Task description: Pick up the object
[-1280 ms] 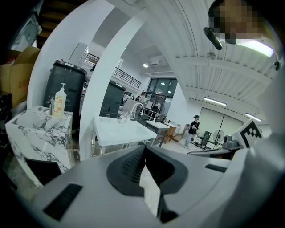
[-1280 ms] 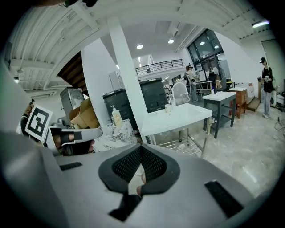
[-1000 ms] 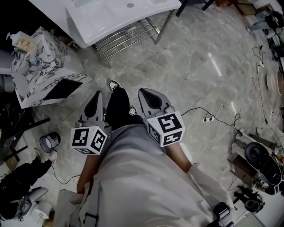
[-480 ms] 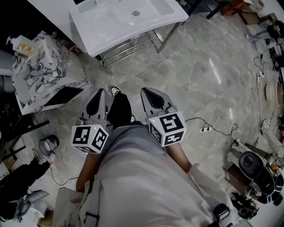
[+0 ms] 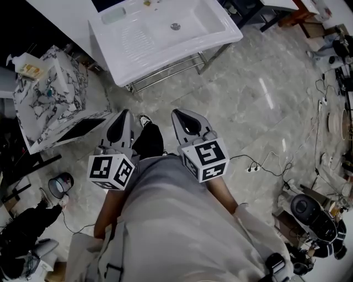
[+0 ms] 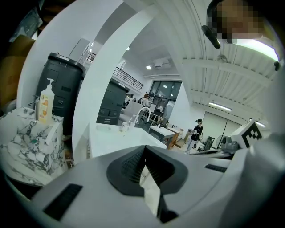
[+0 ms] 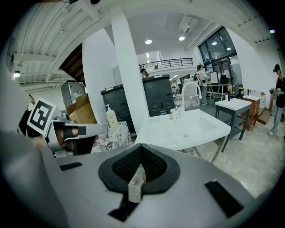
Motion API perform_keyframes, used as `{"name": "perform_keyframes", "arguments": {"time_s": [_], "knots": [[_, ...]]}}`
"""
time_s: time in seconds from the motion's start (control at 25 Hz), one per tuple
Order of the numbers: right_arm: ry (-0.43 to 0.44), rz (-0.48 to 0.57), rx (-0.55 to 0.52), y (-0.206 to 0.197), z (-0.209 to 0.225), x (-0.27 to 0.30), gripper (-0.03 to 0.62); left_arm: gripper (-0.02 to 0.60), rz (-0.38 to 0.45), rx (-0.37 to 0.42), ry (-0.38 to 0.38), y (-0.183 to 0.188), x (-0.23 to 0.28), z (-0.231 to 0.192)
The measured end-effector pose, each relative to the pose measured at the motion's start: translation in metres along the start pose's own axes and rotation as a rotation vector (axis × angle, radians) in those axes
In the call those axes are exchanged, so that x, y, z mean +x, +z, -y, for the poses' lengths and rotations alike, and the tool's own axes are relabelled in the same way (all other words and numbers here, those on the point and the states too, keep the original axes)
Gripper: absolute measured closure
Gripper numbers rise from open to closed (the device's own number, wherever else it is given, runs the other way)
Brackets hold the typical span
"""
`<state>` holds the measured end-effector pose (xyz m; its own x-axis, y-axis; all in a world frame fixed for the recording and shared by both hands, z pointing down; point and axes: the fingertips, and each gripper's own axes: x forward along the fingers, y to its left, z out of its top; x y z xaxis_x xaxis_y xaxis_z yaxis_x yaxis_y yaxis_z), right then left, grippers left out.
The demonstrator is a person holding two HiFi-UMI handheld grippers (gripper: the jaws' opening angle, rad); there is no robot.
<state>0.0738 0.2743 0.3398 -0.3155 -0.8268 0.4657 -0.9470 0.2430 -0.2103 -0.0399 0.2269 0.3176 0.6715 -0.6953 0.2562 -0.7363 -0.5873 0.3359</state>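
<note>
A white sink basin (image 5: 165,38) on a metal stand lies ahead on the marble floor. A small cup (image 7: 174,114) stands by its tap (image 7: 190,94). In the head view a pale dish (image 5: 113,15) sits on the basin's back edge. My left gripper (image 5: 124,112) and right gripper (image 5: 177,113) are held side by side in front of the person's body, short of the basin. Each is shut with nothing between its jaws, as the left gripper (image 6: 144,148) and right gripper (image 7: 140,146) show in their own views. The basin (image 6: 111,136) shows beyond both.
A marbled cabinet (image 5: 49,93) with a pump bottle (image 5: 25,53) stands left of the basin. Cables and a plug strip (image 5: 253,162) trail over the floor at the right, near boxes and gear (image 5: 309,209). A dark round can (image 5: 59,184) lies at the left.
The basin and cabinet have slid down and nearer in the head view as the person walks toward them. Both grippers stay shut and side by side.
</note>
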Motion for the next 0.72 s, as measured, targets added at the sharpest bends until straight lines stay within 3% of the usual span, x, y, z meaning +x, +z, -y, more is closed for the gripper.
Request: {"name": "perform_keyframes", "arguments": {"time_s": [0.72], "knots": [[0.074,-0.052,-0.07,0.069,0.009,0.114,0.585,0.58,0.0,-0.017,0.004,0.055,0.079,-0.074]]}}
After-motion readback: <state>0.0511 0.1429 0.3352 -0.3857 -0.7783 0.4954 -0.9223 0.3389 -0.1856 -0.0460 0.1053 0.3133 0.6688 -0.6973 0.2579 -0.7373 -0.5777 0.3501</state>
